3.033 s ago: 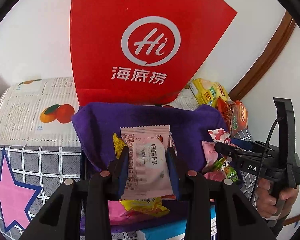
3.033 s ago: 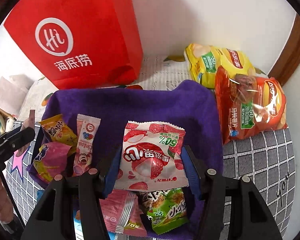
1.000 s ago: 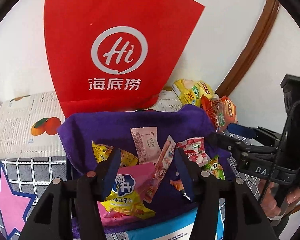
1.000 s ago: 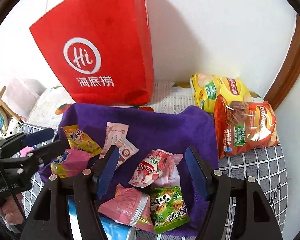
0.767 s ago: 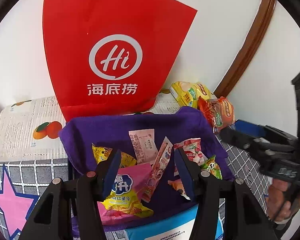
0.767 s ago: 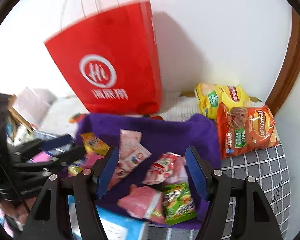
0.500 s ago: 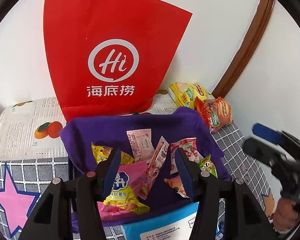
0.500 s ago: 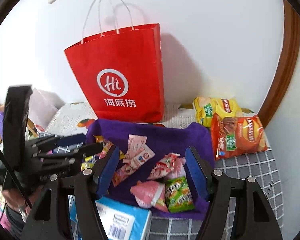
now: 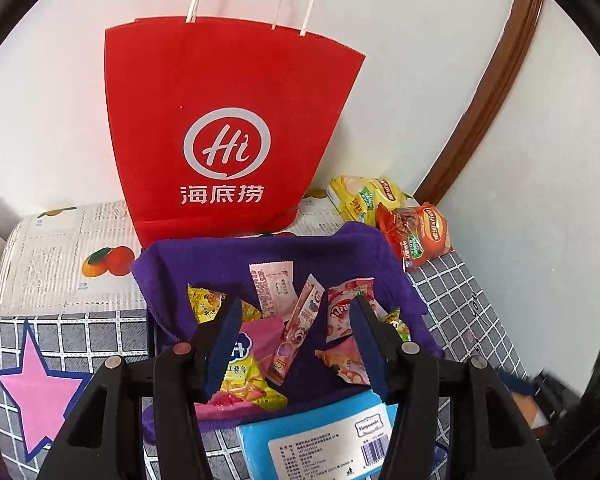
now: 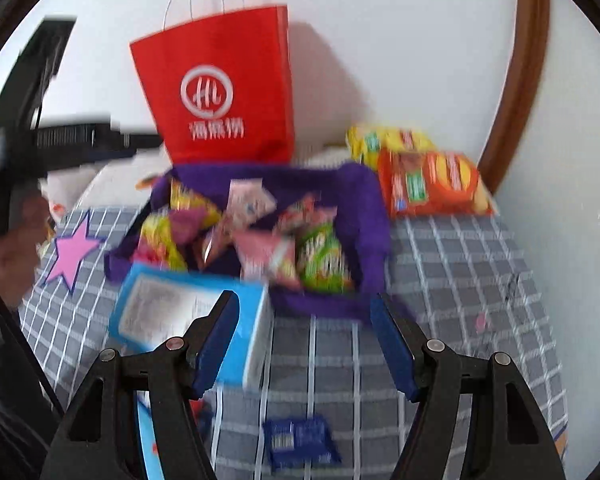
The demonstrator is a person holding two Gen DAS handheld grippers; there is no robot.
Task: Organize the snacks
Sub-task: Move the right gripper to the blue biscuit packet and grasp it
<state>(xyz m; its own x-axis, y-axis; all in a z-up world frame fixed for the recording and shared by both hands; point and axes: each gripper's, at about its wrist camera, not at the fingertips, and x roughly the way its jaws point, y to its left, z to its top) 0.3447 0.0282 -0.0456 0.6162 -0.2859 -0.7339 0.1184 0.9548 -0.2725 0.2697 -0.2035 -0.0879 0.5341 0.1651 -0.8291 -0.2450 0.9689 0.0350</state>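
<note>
**A:** Snacks, where are they lying?

**B:** Small snack packets (image 9: 284,320) lie loose in a purple cloth-lined basket (image 9: 260,256), the landmark here. Among them are a pink and yellow packet, a pale pink sachet, a strawberry-printed bag and a green packet (image 10: 320,256). The basket sits on a grey checked cloth (image 10: 460,280) with a pink star (image 9: 36,392).

**A:** What stands around the basket?

**B:** Behind it, against the white wall, a red paper bag (image 9: 224,128) stands upright with white handles. To the basket's back right lie a yellow chip bag (image 9: 360,200) and an orange chip bag (image 9: 420,232), touching each other. Just in front of the basket is a light blue box (image 10: 188,312).

**A:** And the two tools?

**B:** The left gripper (image 9: 296,344) hovers over the basket, fingers parted with nothing between them. The right gripper (image 10: 304,340) hangs in front of the basket, fingers likewise spread and empty. That view is blurred. A dark blue packet (image 10: 300,440) lies on the cloth nearer than the basket.
</note>
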